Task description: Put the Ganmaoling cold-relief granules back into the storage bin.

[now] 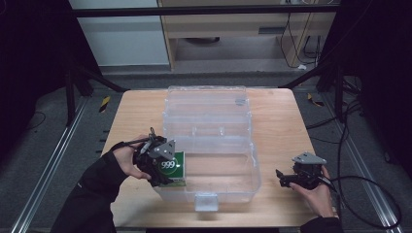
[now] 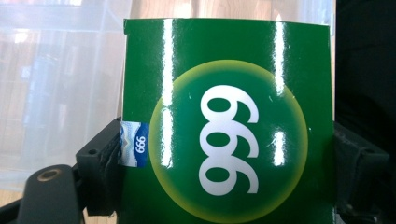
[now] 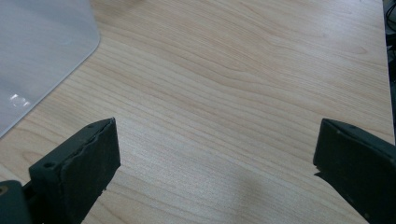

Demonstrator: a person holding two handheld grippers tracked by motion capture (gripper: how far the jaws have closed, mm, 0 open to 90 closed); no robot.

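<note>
One green "999" box (image 1: 176, 166) clamped in left gripper (image 1: 163, 171), lower left of frame, at clear plastic bin's (image 1: 252, 165) left wall. Right gripper (image 1: 284, 178) idle, jaws wide apart, lower right. Placing step; next: lower inside, release.

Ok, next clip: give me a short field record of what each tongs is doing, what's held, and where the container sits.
surface: wooden table
container: clear plastic box, lid hinged open toward the far side
left tongs: shut on green carton, at the box's near-left corner
carton markings: white "999" in a yellow-rimmed circle, small blue sticker on one edge
right tongs: open, nothing between the jaws, over bare table right of the box
carton released: not yet
</note>
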